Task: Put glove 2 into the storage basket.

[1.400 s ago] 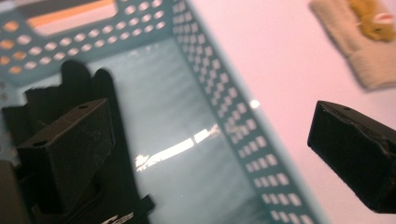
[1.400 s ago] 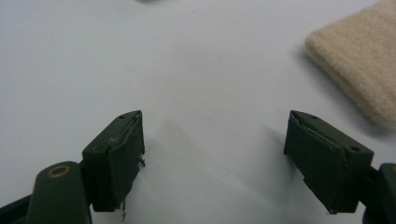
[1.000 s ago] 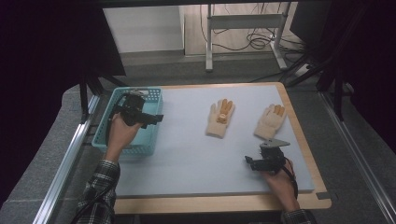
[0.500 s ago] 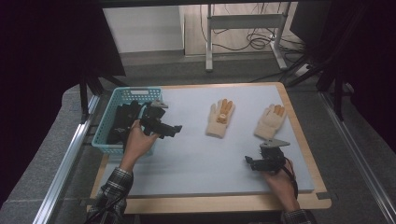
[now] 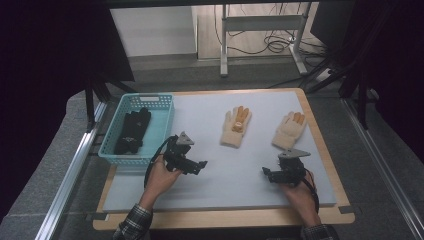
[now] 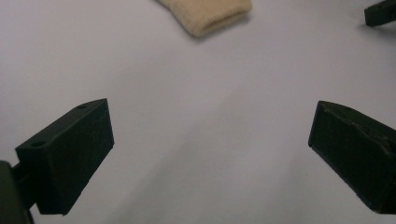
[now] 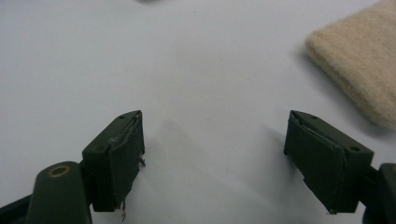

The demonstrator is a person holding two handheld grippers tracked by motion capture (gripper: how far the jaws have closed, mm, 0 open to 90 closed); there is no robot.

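Two cream gloves with orange fingertips lie palm-down on the white mat, one in the middle [image 5: 236, 126] and one to the right [image 5: 290, 129]. A pair of black gloves [image 5: 132, 131] lies inside the teal basket [image 5: 167, 125] at the left. My left gripper [image 5: 201, 165] hovers low over the mat just right of the basket, open and empty [image 6: 210, 116], with the middle glove's cuff [image 6: 205, 14] ahead of it. My right gripper [image 5: 265, 174] rests near the front right, open and empty [image 7: 215, 126], beside the right glove's cuff [image 7: 359, 60].
The white mat [image 5: 230, 175] covers a wooden tabletop [image 5: 225, 218] with metal rails along both sides. The right gripper's jaw tip [image 6: 380, 13] shows far off in the left gripper view. Behind the table stand a metal frame and floor cables.
The left hand has come away from above the basket, moving right and down to the mat. The right hand has stayed where it was.
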